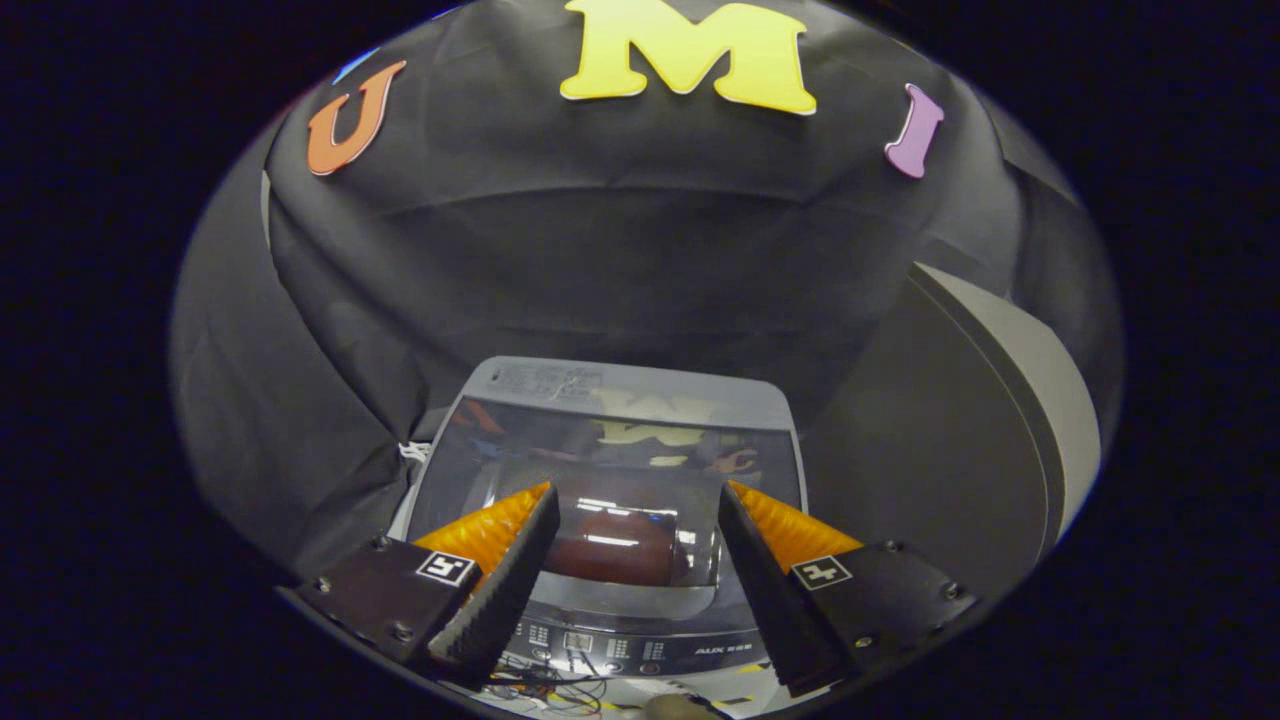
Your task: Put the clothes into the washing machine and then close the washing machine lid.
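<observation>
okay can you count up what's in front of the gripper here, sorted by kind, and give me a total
Washing machine, glass lid shut: 1
Reddish-brown clothing seen through the lid: 1
Grey panel beside the machine: 1
Gripper, fingers apart over the lid, holding nothing: 1
Total: 4

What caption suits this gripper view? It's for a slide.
Open gripper held above a washing machine with its glass lid down.

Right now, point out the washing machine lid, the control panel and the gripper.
washing machine lid (610, 470): gripper view, its glossy glass pane.
control panel (640, 648): gripper view, front strip with buttons.
gripper (635, 495): gripper view, open gap midway between fingertips.
</observation>
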The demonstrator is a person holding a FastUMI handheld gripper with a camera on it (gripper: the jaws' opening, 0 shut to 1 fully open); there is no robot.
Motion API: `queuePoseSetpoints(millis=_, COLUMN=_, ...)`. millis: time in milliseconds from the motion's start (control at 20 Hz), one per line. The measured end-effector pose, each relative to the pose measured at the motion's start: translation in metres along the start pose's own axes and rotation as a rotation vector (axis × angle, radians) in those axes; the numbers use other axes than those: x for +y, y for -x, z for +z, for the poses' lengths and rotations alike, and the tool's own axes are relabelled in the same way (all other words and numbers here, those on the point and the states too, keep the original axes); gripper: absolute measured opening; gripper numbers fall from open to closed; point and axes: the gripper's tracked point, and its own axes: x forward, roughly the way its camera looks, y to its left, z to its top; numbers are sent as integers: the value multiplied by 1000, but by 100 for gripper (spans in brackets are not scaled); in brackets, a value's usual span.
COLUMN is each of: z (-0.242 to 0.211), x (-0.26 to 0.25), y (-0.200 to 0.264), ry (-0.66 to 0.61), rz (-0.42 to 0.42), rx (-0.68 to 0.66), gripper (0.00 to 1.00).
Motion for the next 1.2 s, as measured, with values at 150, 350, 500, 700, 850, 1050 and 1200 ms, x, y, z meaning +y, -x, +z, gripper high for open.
queuePoseSetpoints(millis=150, z=-2, x=2, y=6, ry=12, rz=9, rx=2, gripper=100)
queuePoseSetpoints(millis=350, z=-7, x=3, y=18, ry=18, rz=30, rx=8, gripper=100)
queuePoseSetpoints(millis=500, z=-10, x=0, y=38, ry=30, rz=48, rx=-10, gripper=100)
queuePoseSetpoints(millis=700, z=-2, x=-8, y=93, ry=25, rz=90, rx=-79, gripper=100)
queuePoseSetpoints(millis=850, z=15, x=-24, y=157, ry=7, rz=133, rx=-191, gripper=99)
queuePoseSetpoints(millis=1050, z=34, x=-79, y=250, ry=1, rz=140, rx=-386, gripper=99)
queuePoseSetpoints(millis=1200, z=32, x=-133, y=310, ry=13, rz=95, rx=-516, gripper=100)
